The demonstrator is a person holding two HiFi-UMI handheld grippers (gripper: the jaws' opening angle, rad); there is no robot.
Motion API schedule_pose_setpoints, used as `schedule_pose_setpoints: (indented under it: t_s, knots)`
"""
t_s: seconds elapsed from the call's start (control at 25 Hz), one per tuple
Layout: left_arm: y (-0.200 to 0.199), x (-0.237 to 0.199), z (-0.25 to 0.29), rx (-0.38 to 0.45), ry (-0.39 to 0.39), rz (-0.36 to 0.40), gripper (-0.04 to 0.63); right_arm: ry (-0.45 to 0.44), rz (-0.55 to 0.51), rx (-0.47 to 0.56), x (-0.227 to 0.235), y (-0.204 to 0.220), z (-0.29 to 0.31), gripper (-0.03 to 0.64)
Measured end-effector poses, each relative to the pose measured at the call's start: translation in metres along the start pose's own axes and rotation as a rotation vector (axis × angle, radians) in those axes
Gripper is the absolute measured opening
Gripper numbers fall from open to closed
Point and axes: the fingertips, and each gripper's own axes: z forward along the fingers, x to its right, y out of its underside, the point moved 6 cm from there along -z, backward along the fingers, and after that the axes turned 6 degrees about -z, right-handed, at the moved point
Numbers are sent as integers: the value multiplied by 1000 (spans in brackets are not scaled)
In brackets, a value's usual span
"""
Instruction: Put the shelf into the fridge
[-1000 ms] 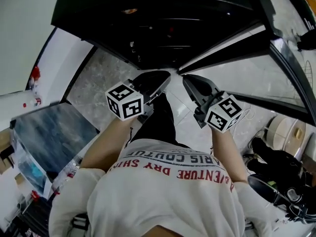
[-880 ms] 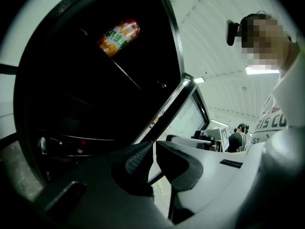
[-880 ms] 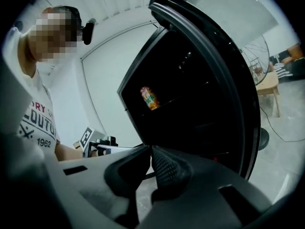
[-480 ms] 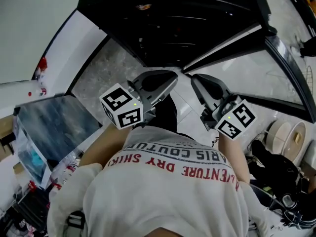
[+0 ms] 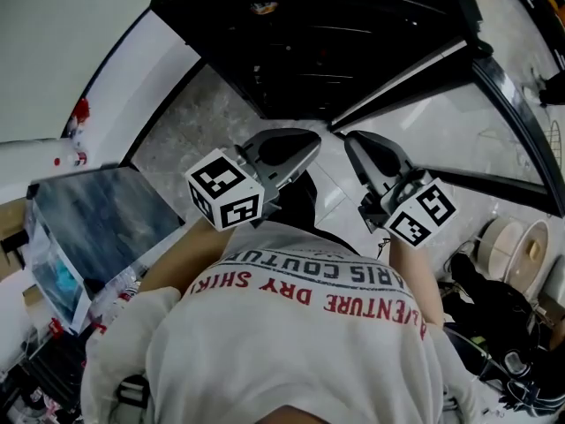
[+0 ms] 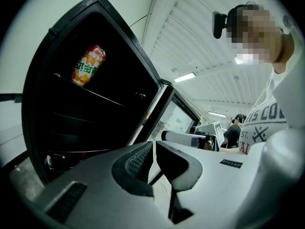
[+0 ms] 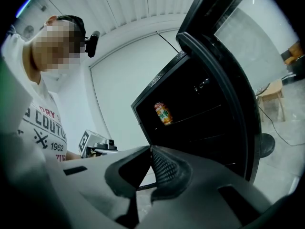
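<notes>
The black fridge [image 5: 309,42] stands open ahead of me, with thin wire shelves inside and an orange can [image 5: 259,9] on an upper one. A flat grey-blue rectangular panel [image 5: 97,223], possibly the shelf, lies low at the left, apart from both grippers. My left gripper [image 5: 298,141] and right gripper [image 5: 351,141] are held side by side in front of the fridge, both shut and empty. The left gripper view shows the left gripper [image 6: 154,144] with jaws together and the can [image 6: 88,65]. The right gripper [image 7: 151,149] is the same in its own view, with the can [image 7: 163,113].
The fridge's glass door [image 5: 459,122] hangs open to the right. A white round appliance [image 5: 510,237] and dark bags [image 5: 494,303] sit on the floor at the right. Small clutter lies at the lower left [image 5: 53,290]. The marble floor [image 5: 190,126] shows between the panel and the fridge.
The view has shifted, so the fridge opening sits further right. Both grippers stay side by side before it, shut, a little higher in the picture.
</notes>
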Motion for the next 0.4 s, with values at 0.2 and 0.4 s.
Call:
schedule_pose_setpoints:
  t_s: [0.2, 0.4]
  knots:
    - [2, 0, -6, 12, -14, -16, 43, -2, -13, -2, -4, 1, 1, 23]
    - [1, -1, -15, 15, -27, -17, 43, 4, -6, -10, -10, 5, 4, 23]
